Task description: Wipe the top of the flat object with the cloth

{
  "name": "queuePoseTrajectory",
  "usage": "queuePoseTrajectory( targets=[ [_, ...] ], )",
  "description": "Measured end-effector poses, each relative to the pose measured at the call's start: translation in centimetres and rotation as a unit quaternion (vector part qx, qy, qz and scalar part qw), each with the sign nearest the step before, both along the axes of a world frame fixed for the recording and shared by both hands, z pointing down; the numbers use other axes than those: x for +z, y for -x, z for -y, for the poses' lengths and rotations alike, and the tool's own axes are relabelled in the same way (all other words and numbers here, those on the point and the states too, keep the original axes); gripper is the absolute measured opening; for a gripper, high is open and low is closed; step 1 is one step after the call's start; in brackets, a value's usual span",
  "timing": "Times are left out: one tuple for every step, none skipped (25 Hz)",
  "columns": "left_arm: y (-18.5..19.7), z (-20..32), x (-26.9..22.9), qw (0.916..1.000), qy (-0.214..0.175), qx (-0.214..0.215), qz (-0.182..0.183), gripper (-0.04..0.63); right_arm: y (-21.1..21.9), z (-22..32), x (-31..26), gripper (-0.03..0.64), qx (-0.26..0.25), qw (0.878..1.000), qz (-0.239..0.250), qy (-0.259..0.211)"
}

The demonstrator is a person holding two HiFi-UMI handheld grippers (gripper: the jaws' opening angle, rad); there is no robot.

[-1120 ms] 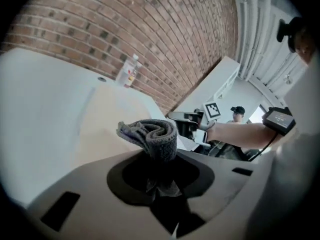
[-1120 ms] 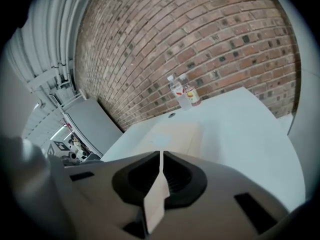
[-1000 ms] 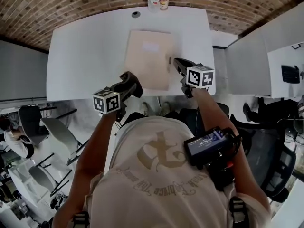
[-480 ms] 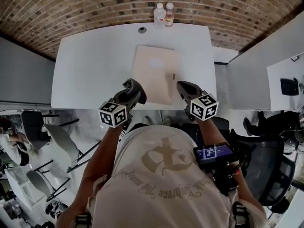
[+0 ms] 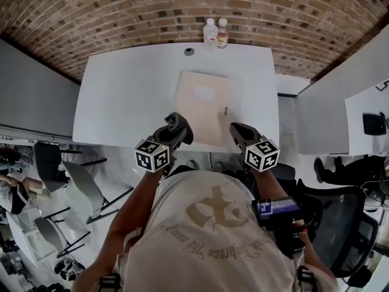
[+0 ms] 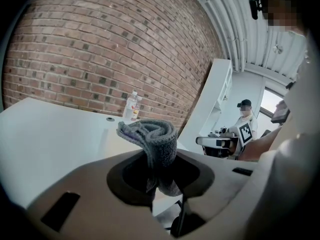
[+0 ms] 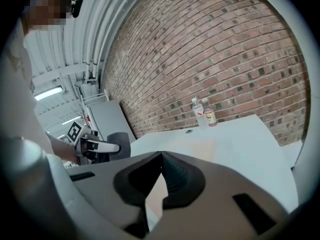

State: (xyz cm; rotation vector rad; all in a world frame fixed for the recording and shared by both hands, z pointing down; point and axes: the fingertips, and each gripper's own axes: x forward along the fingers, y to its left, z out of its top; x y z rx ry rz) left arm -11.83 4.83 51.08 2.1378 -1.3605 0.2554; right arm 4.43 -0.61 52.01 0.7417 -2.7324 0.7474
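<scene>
**Two grippers at the table's near edge**

Your left gripper is clamped on the grey cloth, which bunches up above its jaws. Your right gripper is pinched together on nothing. Both sit at the near edge of the white table, either side of the beige flat object lying on it.

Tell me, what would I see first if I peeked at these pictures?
Probably the grey cloth bunched up in the left claw, at the near edge of the white table. Then the flat tan board lying mid-table, with the right claw shut and empty close by. Two bottles stand at the far edge by the brick wall.
</scene>
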Motion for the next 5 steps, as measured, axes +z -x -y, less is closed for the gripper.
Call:
queuePoseTrajectory(
  targets=[
    [-0.4, -0.1, 0.1, 1.0000, 0.001, 0.002, 0.002, 0.109, -0.2, -0.1, 0.1, 0.021, 0.000, 1.000, 0.001, 0.001],
    [-0.7, -0.1, 0.1, 1.0000, 0.002, 0.004, 0.004, 0.109, -0.5, -0.1, 0.1, 0.021, 0.001, 1.000, 0.002, 0.001],
    [-1.1, -0.2, 0.1, 1.0000, 0.003, 0.007, 0.006, 0.109, -0.8, 0.0, 0.1, 0.021, 0.003, 1.000, 0.003, 0.001],
    [-1.6, -0.2, 0.1, 0.9999, 0.004, 0.009, 0.007, 0.109, -1.1, 0.1, 0.0, 0.021, 0.004, 1.000, 0.003, 0.001],
    [-2.0, -0.1, 0.2, 0.9999, 0.004, 0.010, 0.008, 0.109, -1.5, 0.1, 0.0, 0.021, 0.005, 1.000, 0.004, 0.000]
  ],
)
